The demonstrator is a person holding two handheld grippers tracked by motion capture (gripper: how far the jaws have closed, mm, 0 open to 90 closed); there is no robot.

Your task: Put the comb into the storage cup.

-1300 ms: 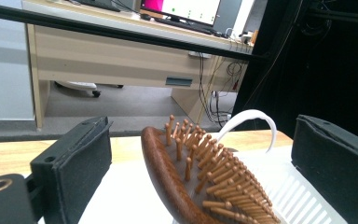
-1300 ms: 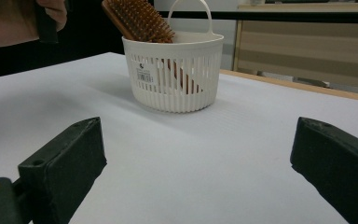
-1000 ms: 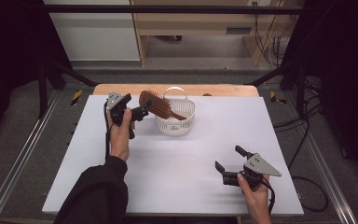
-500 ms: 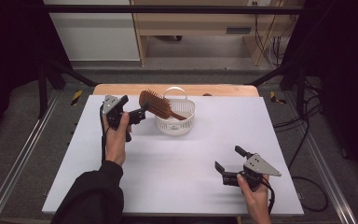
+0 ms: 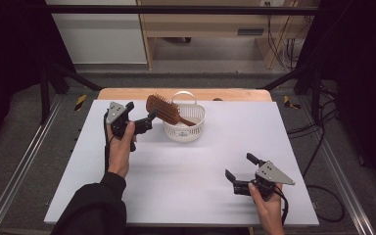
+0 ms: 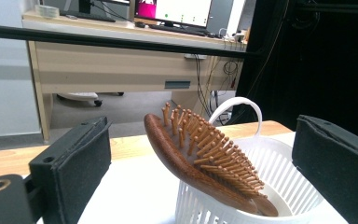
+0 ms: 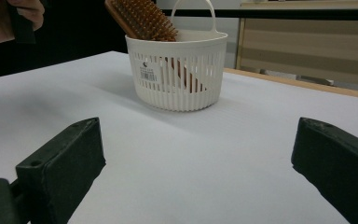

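Note:
A brown wooden hairbrush (image 5: 162,108) leans handle-down in a small white slotted basket (image 5: 197,128) at the back middle of the white table. Its bristled head sticks out over the left rim. My left gripper (image 5: 140,111) is held just left of the brush head, open and apart from it. In the left gripper view the brush (image 6: 191,154) and basket (image 6: 284,186) stand beyond the open left gripper (image 6: 203,140). My right gripper (image 5: 240,166) rests open near the front right. The right gripper view has the basket (image 7: 168,79) and brush (image 7: 142,18) far beyond the open right gripper (image 7: 196,154).
The white tabletop (image 5: 176,186) is bare between the basket and the right gripper. A wooden strip (image 5: 127,93) runs along its far edge. Beyond stand a wooden desk (image 5: 200,24) and cables (image 5: 313,122); metal rails flank the table.
My left gripper has drawn back slightly to the left and toward the person, away from the brush head. Brush, basket and right gripper have stayed put.

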